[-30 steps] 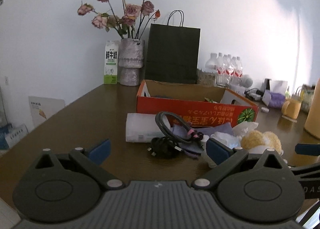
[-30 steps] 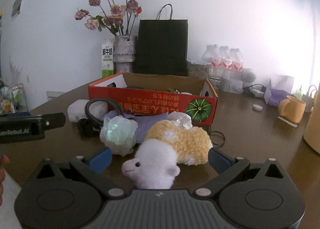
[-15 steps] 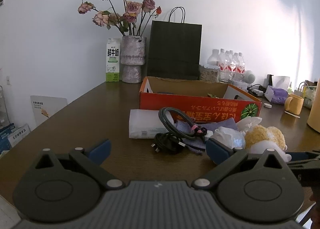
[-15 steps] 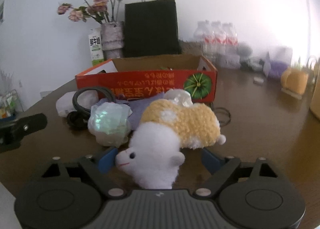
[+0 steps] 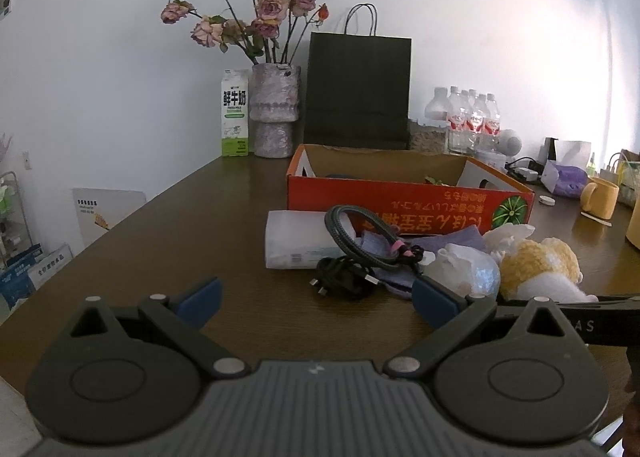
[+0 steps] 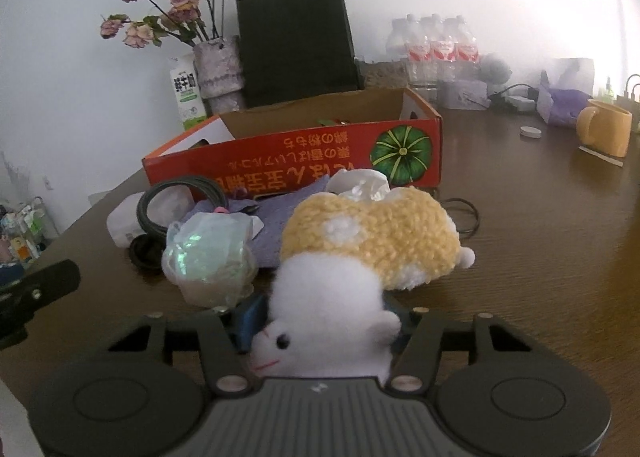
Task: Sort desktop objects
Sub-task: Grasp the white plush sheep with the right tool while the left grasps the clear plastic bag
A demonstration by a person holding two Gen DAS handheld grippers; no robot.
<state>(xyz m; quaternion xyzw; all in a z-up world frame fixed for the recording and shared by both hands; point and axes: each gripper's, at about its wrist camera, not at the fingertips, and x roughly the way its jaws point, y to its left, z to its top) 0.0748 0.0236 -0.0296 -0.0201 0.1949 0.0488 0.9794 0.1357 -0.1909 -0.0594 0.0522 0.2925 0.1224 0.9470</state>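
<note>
Left wrist view: my left gripper (image 5: 316, 295) hangs low over the near edge of the brown table (image 5: 180, 241), its blue pads spread wide with nothing between them, just as a second ago; it has barely moved. Ahead lies the clutter: a white tissue pack (image 5: 298, 243), a coiled grey cable (image 5: 362, 235) draped over a black charger cord (image 5: 342, 281), a purple cloth (image 5: 448, 239), a crinkled iridescent wrapper (image 5: 474, 275) and, at far right, the plush sheep (image 5: 538, 271). The orange cardboard box (image 5: 404, 203) stands open just beyond the pile.

Right wrist view: here is the change. A second ago my right gripper (image 6: 320, 321) was spread open short of the sheep (image 6: 360, 257); now its jaws have drawn in and are clamped on the toy's white head, while the yellow body lies on the table toward the box (image 6: 296, 149). The wrapper (image 6: 210, 259) sits just left of the toy, close enough that it may touch.

I judge the grasp made, so the sheep is ready to be lifted and carried to the box; the rest of the pile is not yet sorted.
</note>
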